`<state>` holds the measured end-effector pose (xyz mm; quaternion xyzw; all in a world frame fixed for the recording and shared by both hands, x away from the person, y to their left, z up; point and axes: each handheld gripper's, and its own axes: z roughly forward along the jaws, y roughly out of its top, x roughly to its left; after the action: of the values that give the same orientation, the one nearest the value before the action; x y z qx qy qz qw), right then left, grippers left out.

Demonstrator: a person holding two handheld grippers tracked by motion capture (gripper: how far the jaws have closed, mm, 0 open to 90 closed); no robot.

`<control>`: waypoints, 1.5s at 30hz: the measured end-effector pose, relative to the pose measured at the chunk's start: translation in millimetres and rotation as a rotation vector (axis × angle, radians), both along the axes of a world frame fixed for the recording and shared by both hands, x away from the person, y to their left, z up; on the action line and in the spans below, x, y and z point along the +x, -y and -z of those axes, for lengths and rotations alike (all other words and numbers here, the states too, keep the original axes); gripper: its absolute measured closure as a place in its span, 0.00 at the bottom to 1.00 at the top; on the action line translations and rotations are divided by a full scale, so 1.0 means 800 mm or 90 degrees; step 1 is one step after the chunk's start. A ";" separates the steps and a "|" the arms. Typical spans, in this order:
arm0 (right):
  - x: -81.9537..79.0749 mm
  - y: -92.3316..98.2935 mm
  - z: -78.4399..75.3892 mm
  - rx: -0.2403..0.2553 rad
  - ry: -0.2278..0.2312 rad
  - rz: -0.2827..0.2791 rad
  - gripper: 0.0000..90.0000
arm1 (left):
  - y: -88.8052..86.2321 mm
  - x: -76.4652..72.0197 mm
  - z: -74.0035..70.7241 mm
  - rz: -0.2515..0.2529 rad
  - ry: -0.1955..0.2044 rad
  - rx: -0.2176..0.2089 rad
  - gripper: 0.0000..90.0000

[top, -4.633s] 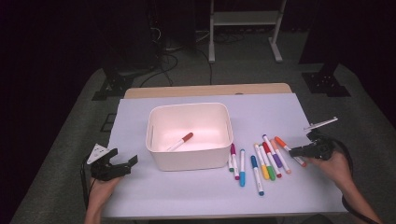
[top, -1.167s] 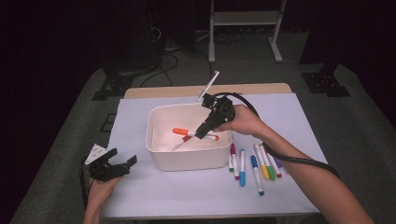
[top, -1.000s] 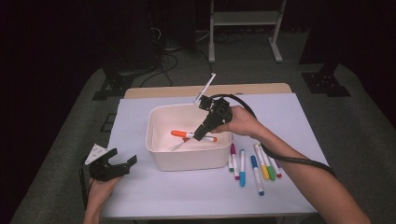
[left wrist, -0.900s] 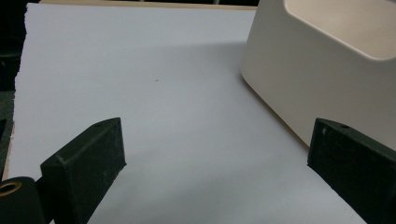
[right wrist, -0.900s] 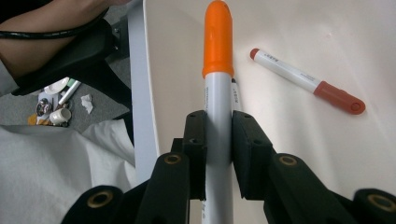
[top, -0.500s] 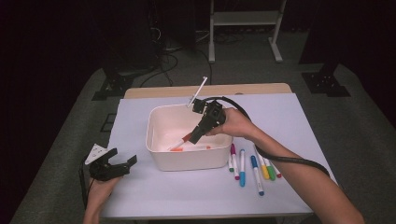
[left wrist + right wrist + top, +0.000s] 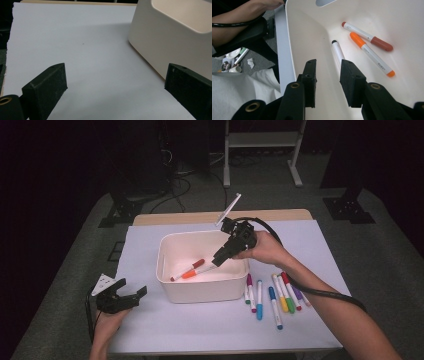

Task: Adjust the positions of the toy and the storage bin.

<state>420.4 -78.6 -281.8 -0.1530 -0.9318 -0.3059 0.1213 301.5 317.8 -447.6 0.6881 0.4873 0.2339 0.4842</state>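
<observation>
Scene: a person at a table [image 7: 150, 335] covered with a pale sheet, a gripper in each hand, a white bin [image 7: 200, 292] in the middle.
Right gripper [image 7: 220, 258]: held over the bin's right rim, tilted down into it. Its jaws have just been opening and now stand narrowly apart with nothing between them.
Right gripper, own view [image 7: 327, 82]: the two black jaws rise from the bottom with a bare gap between them, and the bin's white floor [image 7: 412, 82] lies beyond.
Black pen [image 7: 337, 51]: white barrel with a black cap, lying on the bin floor just beyond the jaw tips, in line with the gap and partly hidden behind the right jaw. It is free of the pads.
Orange pen [image 7: 372, 54]: on the bin floor beyond and to the right of the jaws, apart from them. In the high view [image 7: 192, 272] it lies just ahead of the gripper tip.
Red pen [image 7: 367, 36]: farther out than the orange pen, close beside it, red cap to the right. In the high view [image 7: 187, 269].
Loose pens [image 7: 272, 295]: a row of coloured pens on the sheet outside the bin, behind the right gripper, near the forearm.
Left gripper [image 7: 131, 295]: resting near the table's front left corner, well apart from the pens. Its jaws are wide with nothing between them.
Left gripper, own view [image 7: 115, 82]: bare sheet between the jaws; the bin's outer wall [image 7: 160, 42] stands just beyond the right jaw.
</observation>
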 end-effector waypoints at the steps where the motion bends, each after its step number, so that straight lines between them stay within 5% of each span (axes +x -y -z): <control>1: 0.000 0.003 -0.001 0.004 0.000 0.004 0.72 | 0.000 0.000 0.000 0.000 0.000 0.000 0.03; 30: -0.017 0.117 -0.025 0.038 0.030 0.103 0.67 | 0.002 0.000 0.000 0.003 -0.003 0.005 0.03; 45: -0.027 0.181 0.000 0.040 0.023 0.163 0.66 | 0.000 -0.002 0.000 0.000 -0.003 0.007 0.03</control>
<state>398.7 -223.4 -281.8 -0.2614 -0.8966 -0.3507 0.0693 300.0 317.7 -448.0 0.6913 0.4869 0.2348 0.4794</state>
